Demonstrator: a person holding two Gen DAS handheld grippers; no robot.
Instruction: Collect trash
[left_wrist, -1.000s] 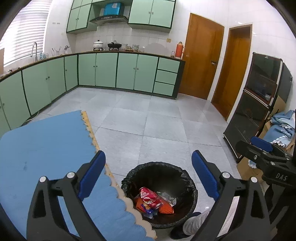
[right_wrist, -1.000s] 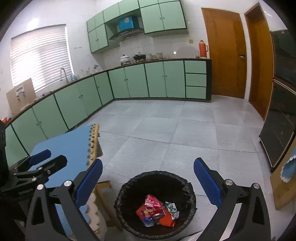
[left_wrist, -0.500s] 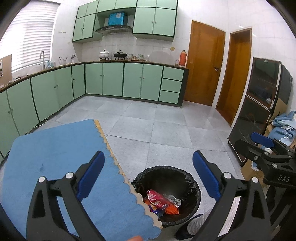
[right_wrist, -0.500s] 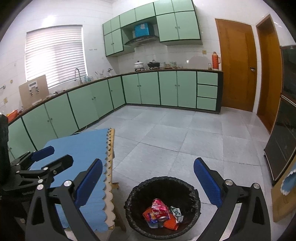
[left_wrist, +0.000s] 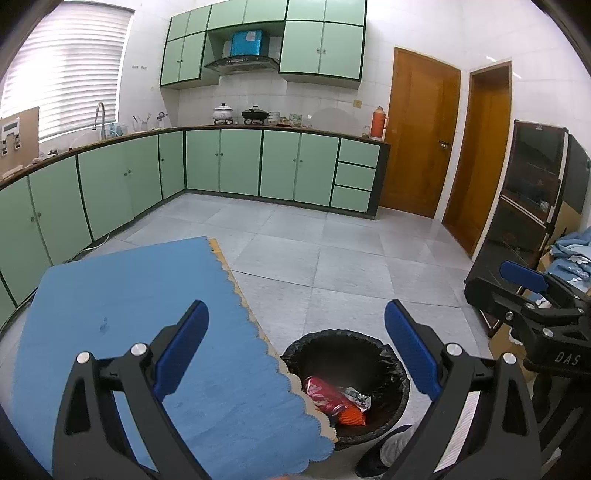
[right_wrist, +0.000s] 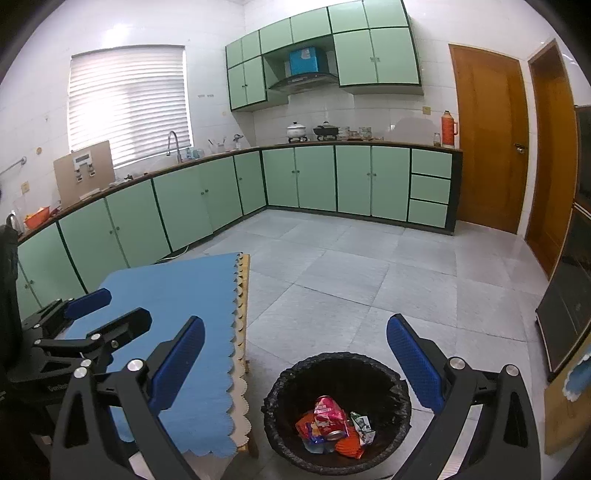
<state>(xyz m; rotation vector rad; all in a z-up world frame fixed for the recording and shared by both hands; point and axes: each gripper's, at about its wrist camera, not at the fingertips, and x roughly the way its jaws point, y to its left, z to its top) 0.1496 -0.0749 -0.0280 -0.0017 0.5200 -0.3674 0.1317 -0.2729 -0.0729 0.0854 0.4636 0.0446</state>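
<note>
A black-lined trash bin (left_wrist: 384, 354) (right_wrist: 369, 373) stands on the floor beside the table. Inside lie a red can (right_wrist: 327, 410), orange and red wrappers (left_wrist: 325, 397) and a small crumpled packet (right_wrist: 364, 424). My left gripper (left_wrist: 295, 332) is open and empty, held above the table's right edge and the bin. My right gripper (right_wrist: 295, 339) is open and empty, above the bin. Each gripper shows in the other's view: the right one (left_wrist: 532, 295), the left one (right_wrist: 92, 314).
A table with a blue scalloped cloth (left_wrist: 129, 295) (right_wrist: 184, 288) stands left of the bin. Green cabinets (left_wrist: 240, 162) line the far walls. A dark glass cabinet (left_wrist: 528, 206) and cardboard boxes with blue cloth (left_wrist: 569, 247) stand at right. A shoe (left_wrist: 391, 446) is beside the bin.
Both grippers have risen and pulled back from the bin, so more of the blue table and kitchen shows. Both stay open and empty. The trash in the bin has not moved.
</note>
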